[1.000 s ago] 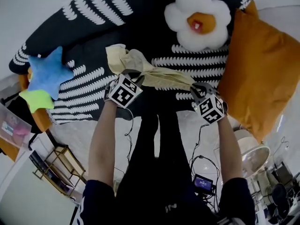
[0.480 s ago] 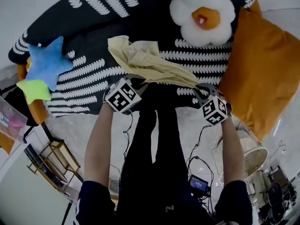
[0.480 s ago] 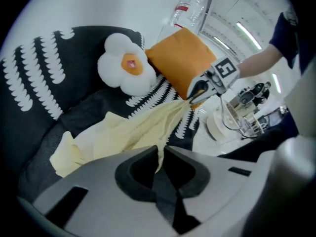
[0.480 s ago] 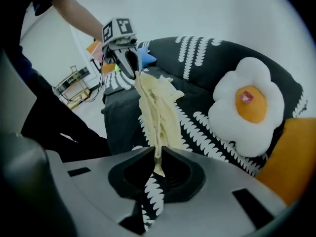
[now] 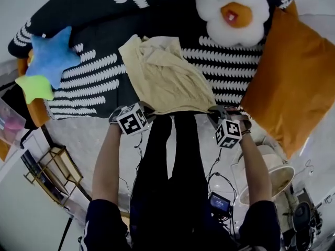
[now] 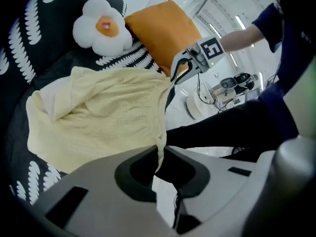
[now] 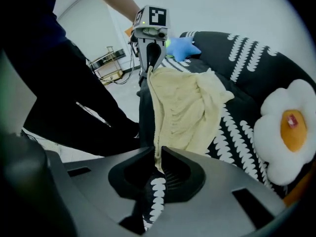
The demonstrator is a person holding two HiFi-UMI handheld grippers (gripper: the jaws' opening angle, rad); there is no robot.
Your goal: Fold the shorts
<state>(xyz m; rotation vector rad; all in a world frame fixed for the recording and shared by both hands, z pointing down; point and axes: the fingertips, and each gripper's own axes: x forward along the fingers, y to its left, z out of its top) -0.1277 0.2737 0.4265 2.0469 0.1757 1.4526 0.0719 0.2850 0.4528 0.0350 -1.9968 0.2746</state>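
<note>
While left gripper (image 5: 147,110) and right gripper (image 5: 213,110) are clamping near corners of shorts (image 5: 167,80), fabric is draping soft, light (likely sagging midway); corners seeming best hold.

Flower cushion (image 5: 234,15) clipped at top

Black cover with white dashed stripes (image 5: 94,72) fills upper half of head view; bed or sofa under it, can't tell. Before me, centre frame: shorts (image 5: 165,80), pale yellow, spread across it, rumpled at far end. Upper right: white flower cushion (image 5: 235,14), orange centre. Right edge: orange cushion (image 5: 290,72). Left edge: blue star plush (image 5: 49,56), green star plush (image 5: 34,88) just below, touching.
</note>
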